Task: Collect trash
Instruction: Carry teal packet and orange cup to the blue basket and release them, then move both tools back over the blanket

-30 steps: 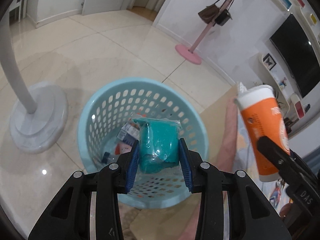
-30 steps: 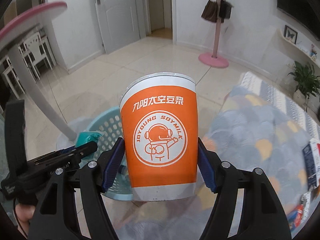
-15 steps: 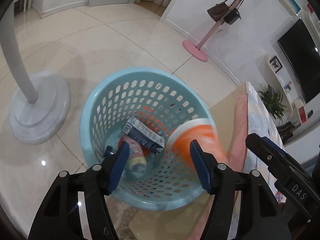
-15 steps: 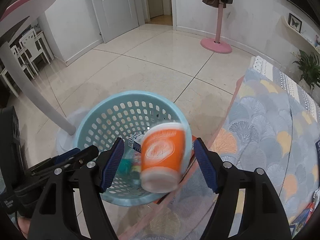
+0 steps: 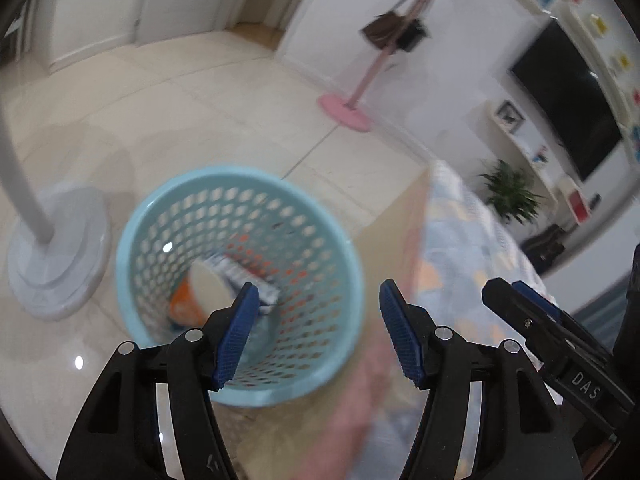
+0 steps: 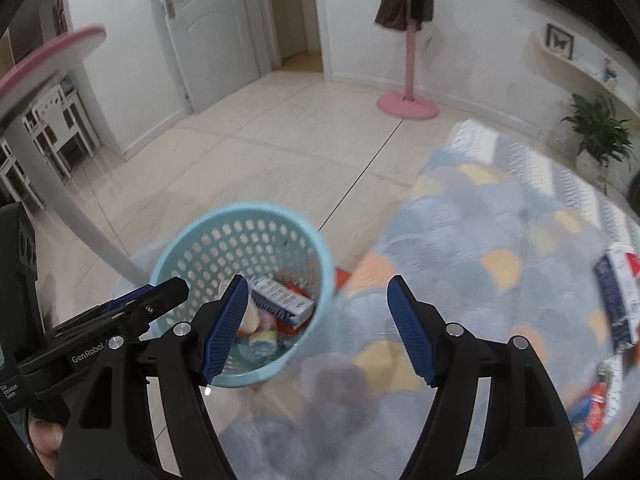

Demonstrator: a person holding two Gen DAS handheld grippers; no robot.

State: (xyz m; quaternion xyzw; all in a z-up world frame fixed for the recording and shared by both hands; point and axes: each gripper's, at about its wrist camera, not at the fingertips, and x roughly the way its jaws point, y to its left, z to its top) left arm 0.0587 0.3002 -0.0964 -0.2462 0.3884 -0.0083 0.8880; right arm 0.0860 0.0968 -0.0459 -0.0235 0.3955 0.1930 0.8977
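Note:
A light blue perforated basket (image 5: 152, 216) (image 6: 180, 248) stands on the tiled floor beside a table edge. Inside it lie an orange paper cup (image 5: 188, 300) on its side, a blue and white carton (image 6: 282, 298) and other small wrappers. My left gripper (image 5: 316, 332) is open and empty, above and just right of the basket. My right gripper (image 6: 316, 320) is open and empty too, over the basket's right rim. In the right wrist view the left gripper (image 6: 132, 312) shows at lower left, with a hand under it. The right gripper's black finger (image 5: 520, 312) shows at the right of the left wrist view.
A patterned cloth (image 6: 500, 240) covers the table to the right, with packets (image 6: 618, 292) lying near its right edge. A white stand base (image 5: 56, 256) sits left of the basket. A pink coat stand (image 6: 408, 100) and a potted plant (image 6: 596, 136) are further back.
The left gripper let go of the teal packet and the right let go of the orange cup; both fell into the basket. Both grippers then rose and drew back.

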